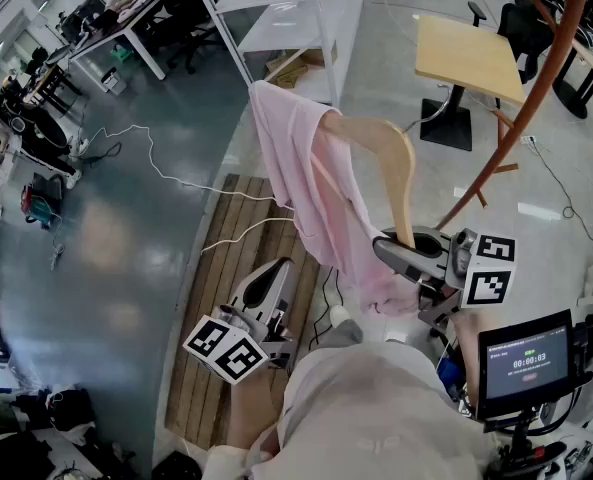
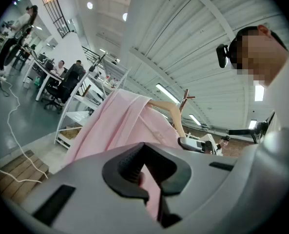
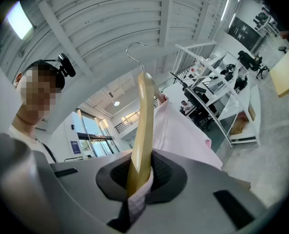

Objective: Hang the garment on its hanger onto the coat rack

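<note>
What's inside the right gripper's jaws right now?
The right gripper is shut on the hanger, with a fold of the garment pinched beside it. The hanger's tip past the jaws is covered.

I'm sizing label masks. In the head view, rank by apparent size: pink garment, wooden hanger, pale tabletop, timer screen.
1. pink garment
2. pale tabletop and timer screen: alike, and the screen sits nearer the camera, so unranked
3. wooden hanger, its visible part

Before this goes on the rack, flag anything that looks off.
The pink garment sits lopsided, bunched over one arm of the wooden hanger, the other arm mostly bare. The right gripper holds the hanger on end by one tip.
</note>
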Available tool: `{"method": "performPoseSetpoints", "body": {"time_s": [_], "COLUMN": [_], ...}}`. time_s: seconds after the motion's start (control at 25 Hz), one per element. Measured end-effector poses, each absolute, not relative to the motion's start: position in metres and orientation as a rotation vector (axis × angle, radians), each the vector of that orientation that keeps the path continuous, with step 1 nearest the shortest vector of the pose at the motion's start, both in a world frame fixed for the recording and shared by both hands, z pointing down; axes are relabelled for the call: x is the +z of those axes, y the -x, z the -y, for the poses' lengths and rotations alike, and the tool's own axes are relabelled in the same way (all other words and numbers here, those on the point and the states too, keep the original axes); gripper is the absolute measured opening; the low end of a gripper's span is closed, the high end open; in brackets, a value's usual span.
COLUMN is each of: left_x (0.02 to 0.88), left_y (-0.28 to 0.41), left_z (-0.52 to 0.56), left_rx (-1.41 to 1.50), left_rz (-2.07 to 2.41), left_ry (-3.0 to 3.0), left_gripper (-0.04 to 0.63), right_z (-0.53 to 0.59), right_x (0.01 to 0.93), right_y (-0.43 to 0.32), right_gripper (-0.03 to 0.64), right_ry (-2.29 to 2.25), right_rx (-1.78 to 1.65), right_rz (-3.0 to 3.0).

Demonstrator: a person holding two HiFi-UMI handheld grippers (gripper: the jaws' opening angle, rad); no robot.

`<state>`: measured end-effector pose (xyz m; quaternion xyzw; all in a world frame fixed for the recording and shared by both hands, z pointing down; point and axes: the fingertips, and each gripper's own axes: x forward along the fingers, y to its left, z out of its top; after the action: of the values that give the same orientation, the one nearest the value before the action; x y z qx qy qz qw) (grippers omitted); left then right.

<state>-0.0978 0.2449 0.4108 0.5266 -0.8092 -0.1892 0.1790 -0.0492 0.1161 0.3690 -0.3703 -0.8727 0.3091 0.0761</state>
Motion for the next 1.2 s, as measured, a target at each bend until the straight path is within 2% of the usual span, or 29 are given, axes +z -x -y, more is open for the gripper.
{"method": "performPoseSetpoints", "body": {"time_s": [0.56, 1.2], "left_x": [0.403, 0.351], "left_y": [0.18, 0.223], "left_z": [-0.154, -0.047], "left_rx": [-0.479, -0.454], "left_rz": [2.192, 2.203], "left_ry": [-1.617, -1.71], "left_gripper": [0.003, 0.003], "right_z": [-0.047, 0.043], "right_x": [0.356, 0.311], "right_y": [0.134, 0.18], "right_gripper": [0.017, 0.017], "right_ry": [1.048, 1.014], "right_rx": [0.921, 0.93], "right_rz": [2.696, 2.745]}}
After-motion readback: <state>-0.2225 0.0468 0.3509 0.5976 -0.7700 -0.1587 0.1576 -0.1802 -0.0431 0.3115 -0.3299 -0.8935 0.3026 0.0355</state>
